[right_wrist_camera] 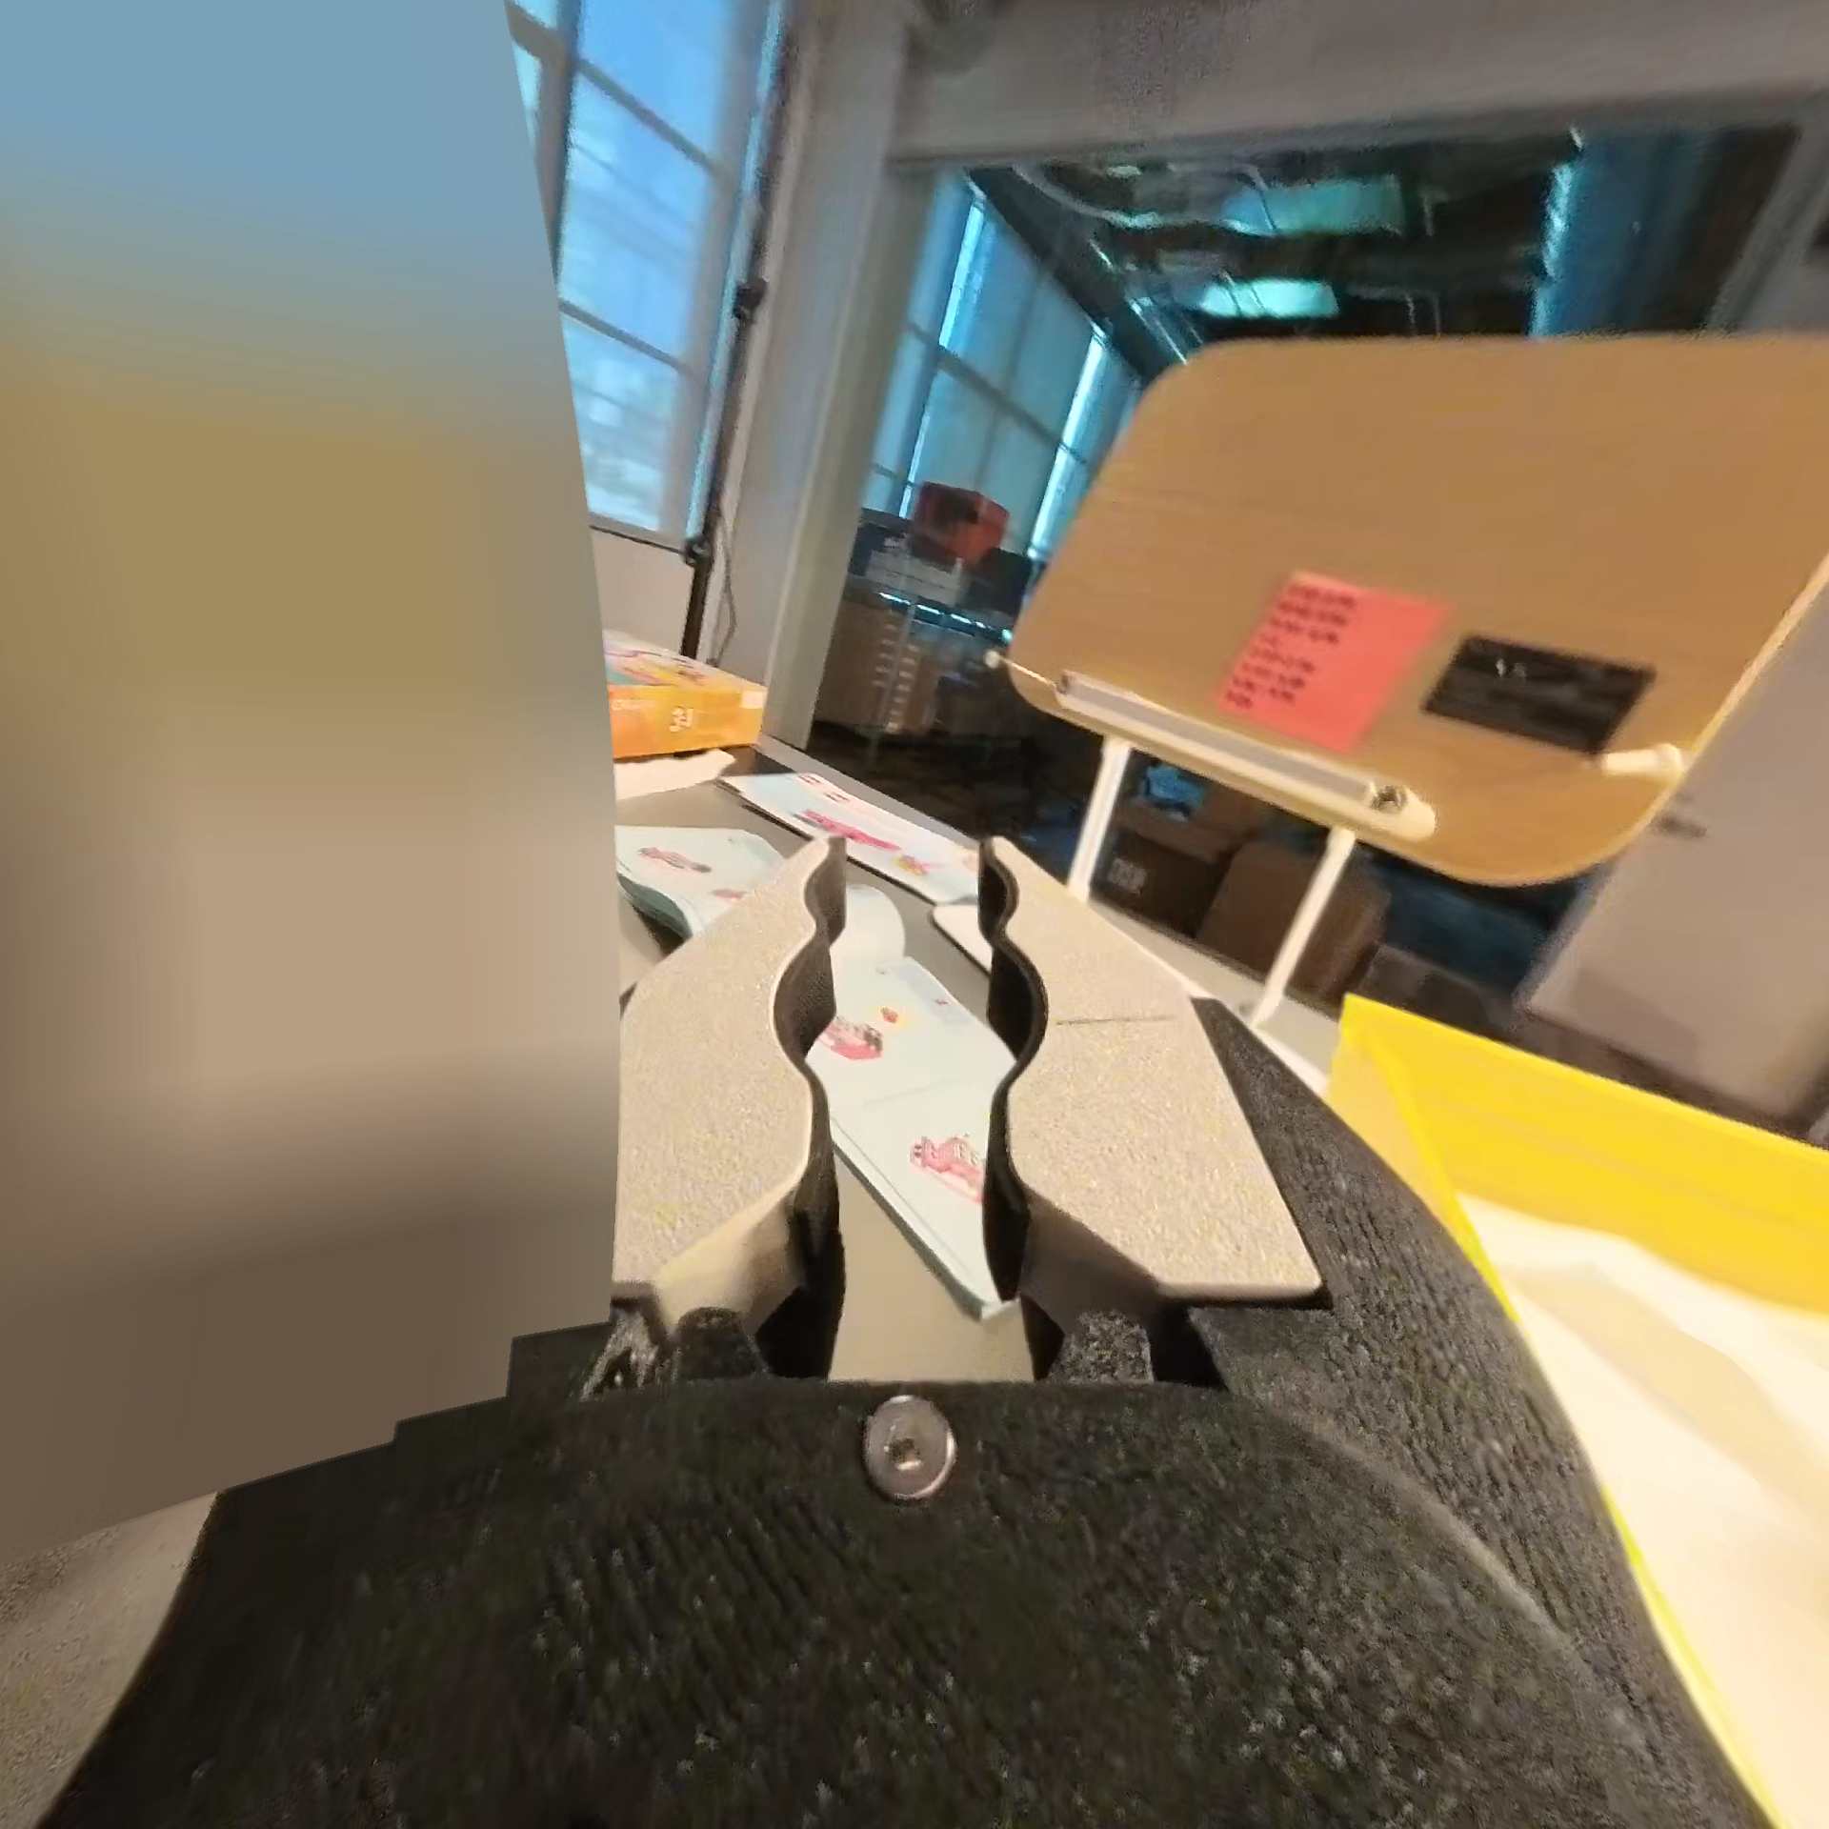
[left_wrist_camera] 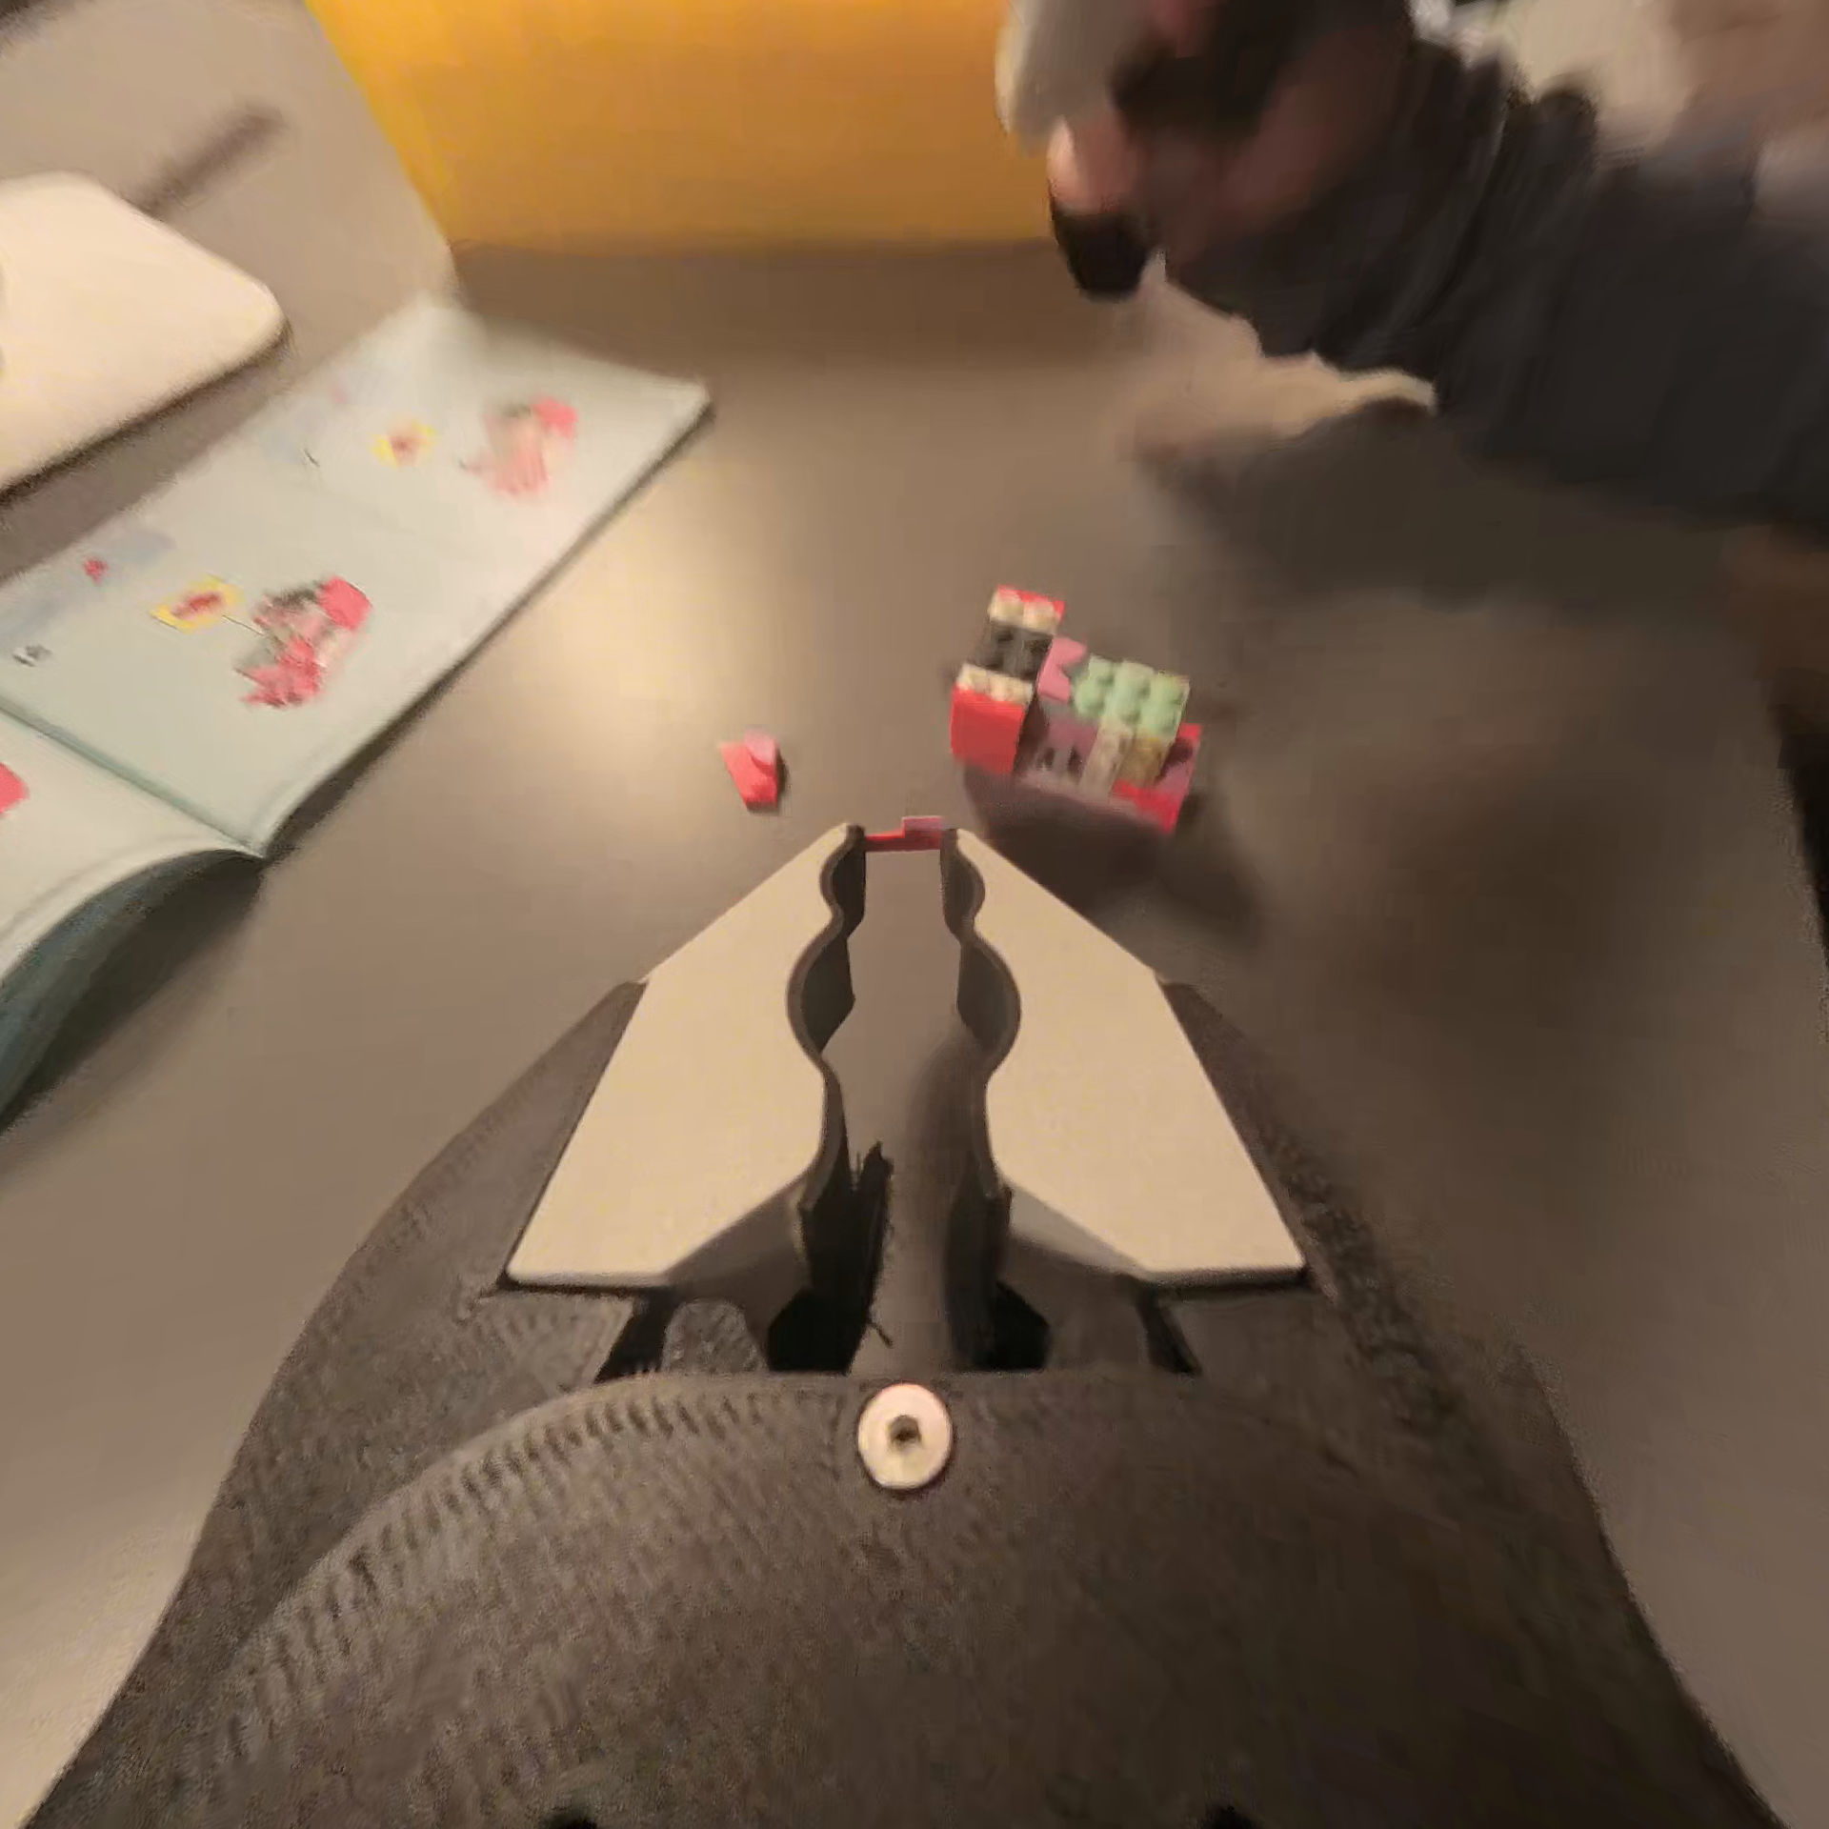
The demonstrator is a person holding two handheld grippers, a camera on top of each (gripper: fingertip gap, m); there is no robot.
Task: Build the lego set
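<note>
The left gripper (left_wrist_camera: 903,839) pinches a small red plate brick (left_wrist_camera: 899,837) right at the tips, both pads pressed on its ends, held just above the dark table (left_wrist_camera: 594,990). The pinch is shallow, so I'd keep the squeeze steady and the brick level w/ its stud side up; any twist could pop it out. The multicolour brick build (left_wrist_camera: 1074,718) (red, mint, pink, black, tan) stands just ahead and to the right, nr the tips but apart from them. A loose red brick w/ a pink stud (left_wrist_camera: 754,772) lies to the left of the tips. An open instruction booklet (left_wrist_camera: 327,594) lies at far left, and a blurred hand w/ a dark sleeve (left_wrist_camera: 1386,228) moves at top right.

The right gripper (right_wrist_camera: 911,851) has its fingers spread w/ nothing between them. It is raised and points over the booklet pages (right_wrist_camera: 911,1089), w/ a yellow tray (right_wrist_camera: 1584,1138) to its right.

Writing: the booklet shows printed build pics. An orange box (right_wrist_camera: 683,708) carries print, and the wooden chair back (right_wrist_camera: 1435,554) bears a red sticker and a black plate. All are too blurred to read, and no brand is legible.
</note>
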